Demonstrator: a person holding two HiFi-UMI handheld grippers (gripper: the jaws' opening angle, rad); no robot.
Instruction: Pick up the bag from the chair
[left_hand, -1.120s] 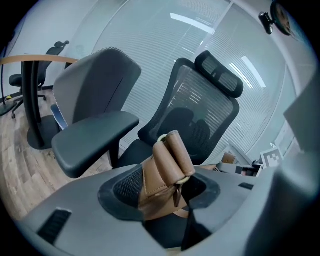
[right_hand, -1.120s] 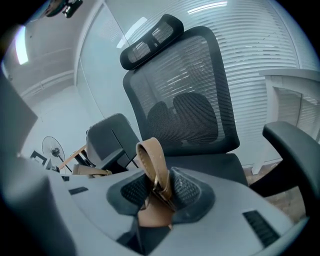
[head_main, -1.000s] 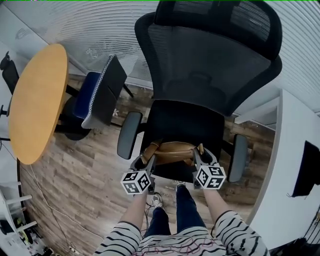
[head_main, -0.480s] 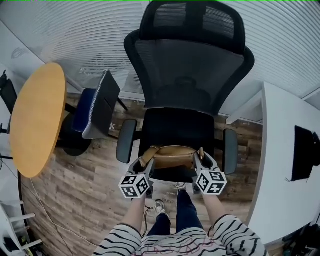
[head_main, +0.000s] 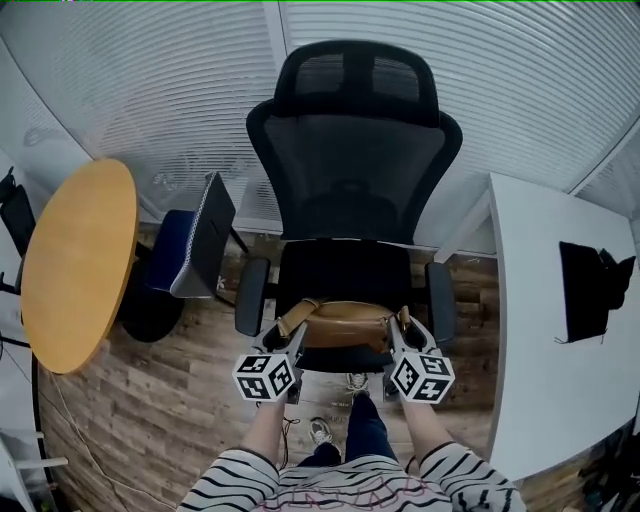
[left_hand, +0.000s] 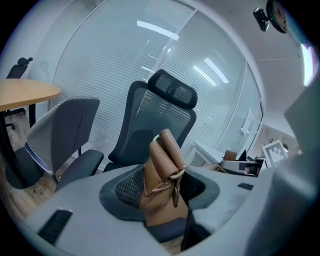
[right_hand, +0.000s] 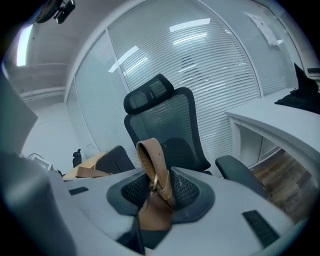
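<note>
Lifted, bag (head_main: 345, 325) seemingly clears chair seat (head_main: 345, 268) between 2 armrests (head_main: 252, 295).

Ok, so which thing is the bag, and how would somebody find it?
Find the big black mesh office chair in front of the blinds. At the front of its seat, a soft bag stretches between the left claw and the right claw, each shut on one end. It is the only tan leather thing; the chair and claws beside it are black and grey.
</note>
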